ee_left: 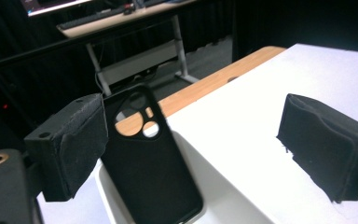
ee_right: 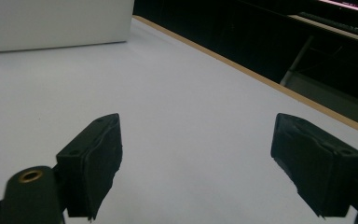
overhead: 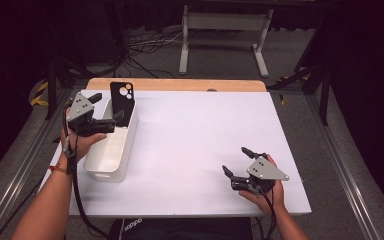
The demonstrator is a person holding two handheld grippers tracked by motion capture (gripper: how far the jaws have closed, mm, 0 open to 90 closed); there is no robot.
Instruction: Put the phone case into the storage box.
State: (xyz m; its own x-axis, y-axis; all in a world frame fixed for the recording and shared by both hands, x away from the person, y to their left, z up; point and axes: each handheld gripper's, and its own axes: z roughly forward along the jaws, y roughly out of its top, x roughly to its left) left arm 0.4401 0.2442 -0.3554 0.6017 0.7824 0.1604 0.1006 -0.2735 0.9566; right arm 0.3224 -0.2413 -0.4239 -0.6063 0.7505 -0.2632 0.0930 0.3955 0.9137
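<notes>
1. Left gripper [overhead: 111, 121]: held over the near-left part of the white rectangular bin [overhead: 126, 150], jaws spread wide and gripping nothing. In the left gripper view the left pad [ee_left: 70, 144] stands just beside the edge of the black phone case [ee_left: 151, 172]; whether it touches cannot be told. The right pad [ee_left: 326, 144] is well apart from the case.
2. Black phone case [overhead: 122, 102]: upright and slightly tilted, its lower end inside the bin at the far end, camera cut-outs uppermost, leaning on the bin wall.
3. Right gripper [overhead: 237, 162]: resting low over the white table [overhead: 195, 140] near its front right corner, well apart from the bin. Its pads [ee_right: 95, 161] stand wide apart with bare table between them; nothing is grasped.
</notes>
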